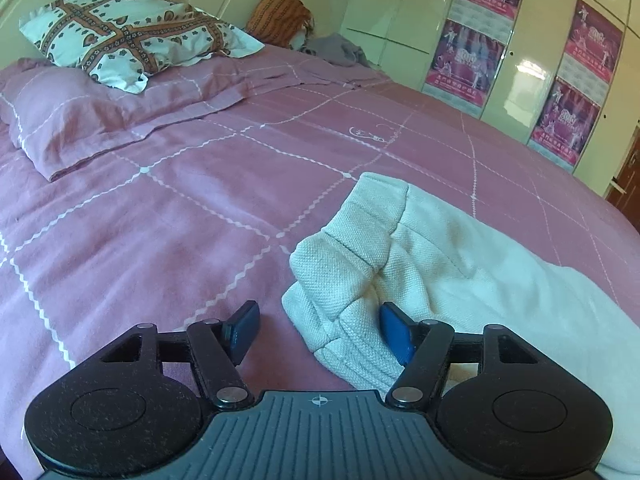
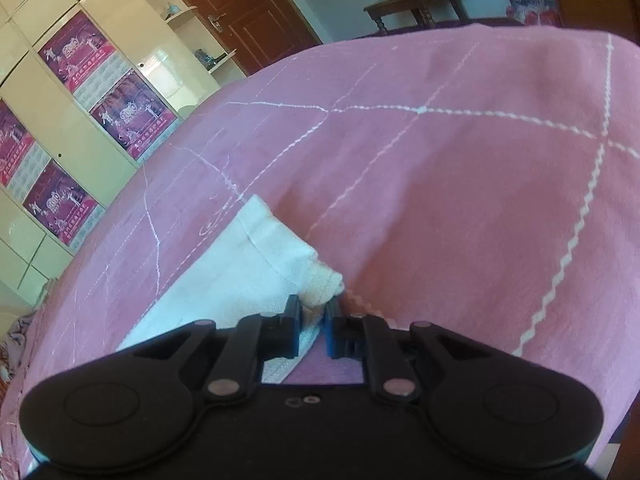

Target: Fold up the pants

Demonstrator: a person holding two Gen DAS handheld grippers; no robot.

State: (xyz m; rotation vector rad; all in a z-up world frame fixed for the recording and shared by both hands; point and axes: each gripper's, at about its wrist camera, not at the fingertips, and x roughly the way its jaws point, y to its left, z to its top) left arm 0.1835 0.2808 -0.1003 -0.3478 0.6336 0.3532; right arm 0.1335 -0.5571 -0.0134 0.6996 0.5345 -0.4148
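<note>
Pants of pale cream cloth are laid on the pink bed cover, toward the near right part of the bed as seen from the left wrist view. A bunched, thick-woven end of the pants is turned toward the left tool, while the rest of the cloth is spread away to the right and near edge.

The left tool is held spread wide. Its right blue pad is pressed against the bunched cloth, and its left pad is seen over bare bed cover, well apart from the pants. Nothing is gripped between them.

In the right wrist view, the right tool is nearly closed, and a small corner of the pants is pinched between its pads. The cloth is seen running from that corner away to the left and near side, flat on the bed cover.

At the far left of the bed, a patterned pillow is rested on top of a pink pillow. An orange cushion is propped against the far wall, with a grey garment just beside it. Cream wardrobe doors carrying pink posters are lined along the right side. A brown door and a dark wooden table are seen beyond the bed in the right wrist view.
</note>
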